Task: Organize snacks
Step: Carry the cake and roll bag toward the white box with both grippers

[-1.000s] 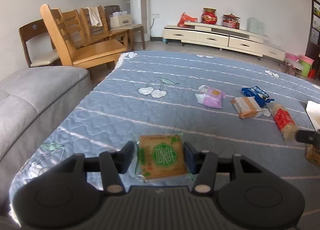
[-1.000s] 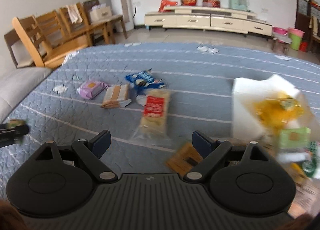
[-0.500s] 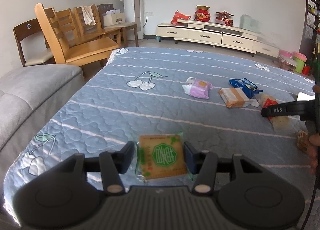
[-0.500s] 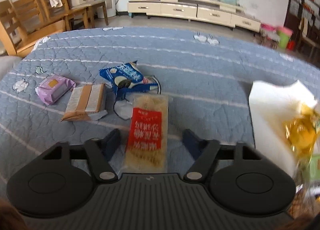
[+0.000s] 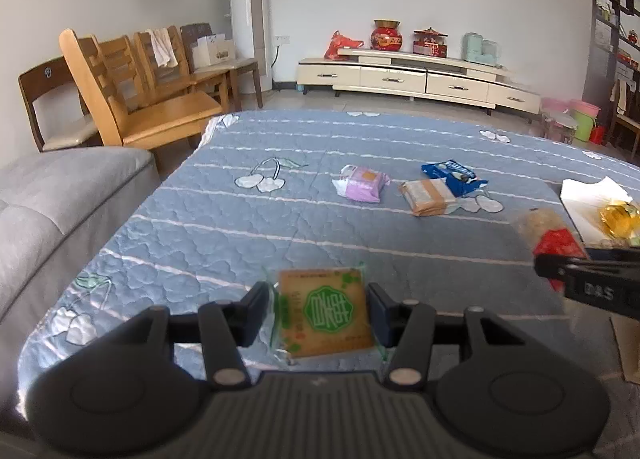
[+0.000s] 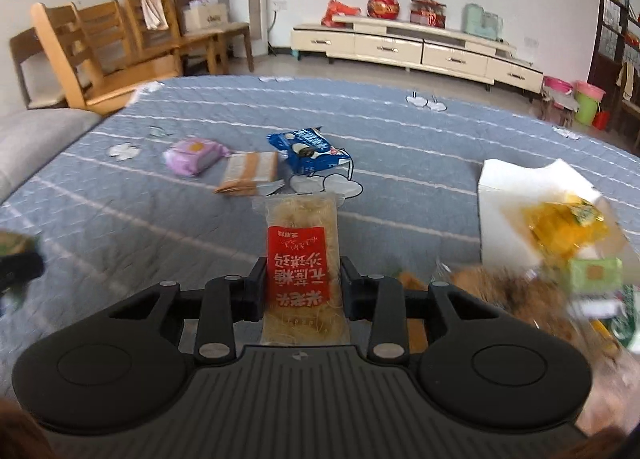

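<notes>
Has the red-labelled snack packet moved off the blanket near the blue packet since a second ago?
Yes. The red-labelled snack packet no longer lies below the blue packet; the right hand-held gripper, whose jaws have just closed, grips it raised above the blanket.

White walls, cream TV cabinet (image 5: pixel 416 77), wooden chairs (image 5: pixel 132 91), grey sofa (image 5: pixel 52 195), tiled floor, daylight.
</notes>
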